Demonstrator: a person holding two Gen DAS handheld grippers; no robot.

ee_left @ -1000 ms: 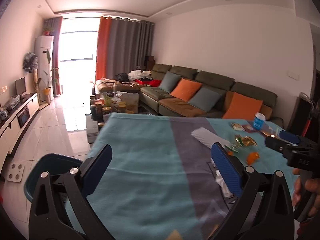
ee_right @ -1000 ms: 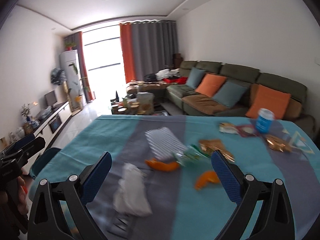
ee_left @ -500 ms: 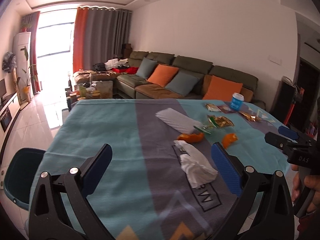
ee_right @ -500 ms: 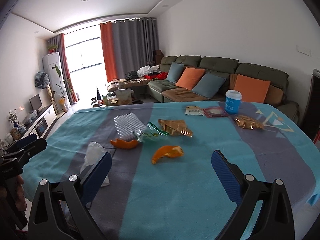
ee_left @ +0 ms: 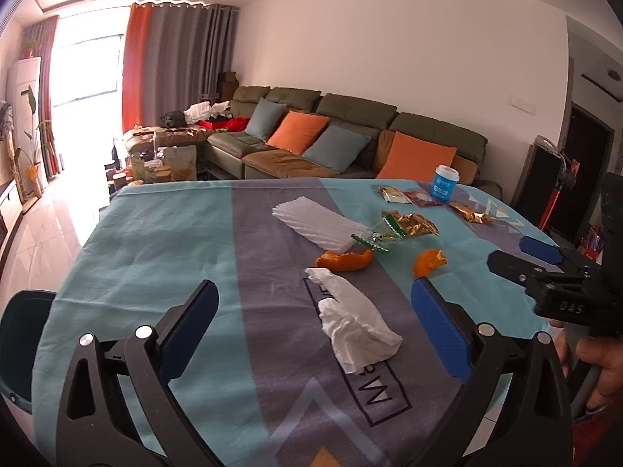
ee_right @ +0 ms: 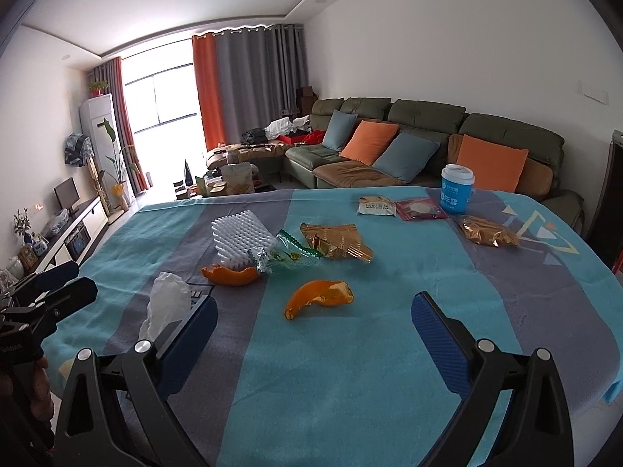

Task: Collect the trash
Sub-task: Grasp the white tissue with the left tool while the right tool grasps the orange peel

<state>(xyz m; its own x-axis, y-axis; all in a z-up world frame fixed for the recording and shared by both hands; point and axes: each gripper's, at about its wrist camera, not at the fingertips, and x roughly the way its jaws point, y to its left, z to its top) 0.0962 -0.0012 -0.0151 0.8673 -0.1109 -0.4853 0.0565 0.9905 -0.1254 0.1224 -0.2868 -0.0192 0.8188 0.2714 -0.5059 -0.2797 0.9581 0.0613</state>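
Over the tablecloth (ee_left: 155, 257), both grippers (left (ee_left: 314, 325), right (ee_right: 314, 329)) gape empty; bin (ee_left: 19, 334) half cut off.

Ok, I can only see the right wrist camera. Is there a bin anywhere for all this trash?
Observer: Yes, a dark teal bin sits low beside the table's left edge. It shows only in the left wrist view.
Operator: Part of the white tissue is hidden for me. Is anything on top of it?
Observer: No. The tissue lies crumpled and free on the grey stripe of the tablecloth, over some printed lettering.
Operator: Is the other gripper holding something?
Observer: No, the left gripper is open and empty, pointing at the tissue.
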